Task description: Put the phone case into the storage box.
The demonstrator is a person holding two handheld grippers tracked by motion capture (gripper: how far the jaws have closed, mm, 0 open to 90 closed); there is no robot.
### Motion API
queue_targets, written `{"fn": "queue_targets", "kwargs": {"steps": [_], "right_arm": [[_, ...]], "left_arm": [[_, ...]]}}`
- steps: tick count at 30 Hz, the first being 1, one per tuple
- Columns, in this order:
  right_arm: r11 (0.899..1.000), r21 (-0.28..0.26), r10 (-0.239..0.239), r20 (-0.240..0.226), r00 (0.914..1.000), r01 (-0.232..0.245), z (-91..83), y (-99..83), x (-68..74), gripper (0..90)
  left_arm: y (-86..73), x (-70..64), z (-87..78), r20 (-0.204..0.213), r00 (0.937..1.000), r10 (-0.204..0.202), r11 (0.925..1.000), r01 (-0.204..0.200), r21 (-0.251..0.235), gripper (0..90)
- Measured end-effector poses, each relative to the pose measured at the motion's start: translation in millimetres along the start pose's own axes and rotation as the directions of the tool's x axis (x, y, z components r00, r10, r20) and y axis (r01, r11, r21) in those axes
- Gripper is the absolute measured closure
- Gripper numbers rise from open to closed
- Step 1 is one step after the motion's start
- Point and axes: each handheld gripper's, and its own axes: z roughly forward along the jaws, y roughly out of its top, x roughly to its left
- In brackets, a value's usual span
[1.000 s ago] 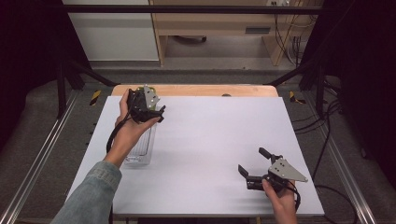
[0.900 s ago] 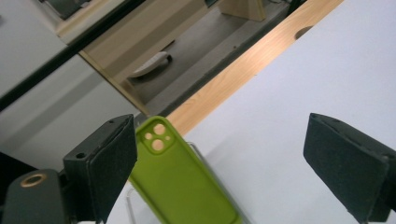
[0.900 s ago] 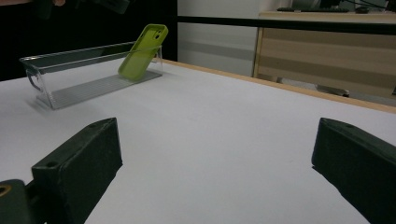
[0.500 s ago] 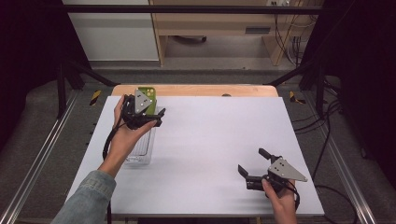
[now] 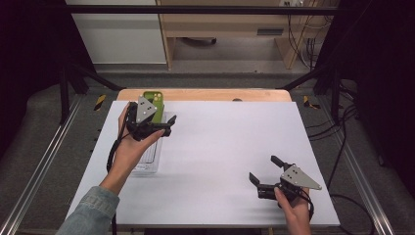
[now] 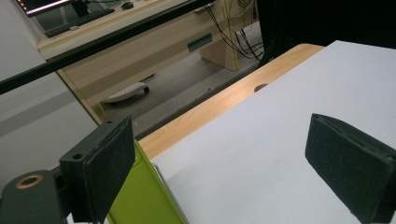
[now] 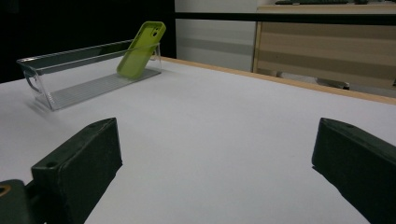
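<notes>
A green phone case (image 5: 155,100) leans upright against the far end of a clear plastic tray (image 5: 148,159) at the table's left. My left gripper (image 5: 168,126) hovers open just in front of the case, over the tray, with nothing between its jaws. In the left gripper view the case (image 6: 145,198) shows low beside the left jaw, and the gripper (image 6: 224,172) stands wide apart. My right gripper (image 5: 263,169) rests open near the front right of the table. In the right gripper view, that gripper (image 7: 210,172) faces the tray (image 7: 70,77) and the case (image 7: 140,49) from afar.
A white sheet (image 5: 230,142) covers the table, and a wooden strip (image 5: 210,94) shows along its far edge. Beyond it stand a wooden desk (image 5: 230,29) and cables on the floor. Metal rails (image 5: 36,171) run along both sides.
My left gripper has drawn back toward the person and down, uncovering the green phone case at the tray's far end. The right gripper has stayed put.
</notes>
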Motion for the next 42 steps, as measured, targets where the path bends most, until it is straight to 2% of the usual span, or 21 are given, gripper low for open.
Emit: {"fn": "queue_targets", "kwargs": {"steps": [21, 29, 42], "right_arm": [[1.000, 0.000, -0.001, -0.001, 1.0000, 0.001, 0.0, 0.0, -0.1, 1.8], [1.000, -0.004, 0.004, -0.004, 1.0000, -0.004, -0.2, 0.4, 0.2, 1.8], [1.000, -0.006, 0.010, -0.004, 0.9999, -0.010, -0.3, 0.7, 0.3, 1.7]], "left_arm": [[-7.0, 1.9, -12.3, 0.016, 0.9991, -0.038, 0.9980, 0.039, -0.050, 4.7], [-7.4, -2.2, -22.1, 0.041, 0.9978, -0.052, 0.9951, 0.055, -0.082, 2.4], [-14.4, -11.1, -37.2, 0.057, 0.9962, -0.066, 0.9908, 0.072, -0.114, 2.4]]}}
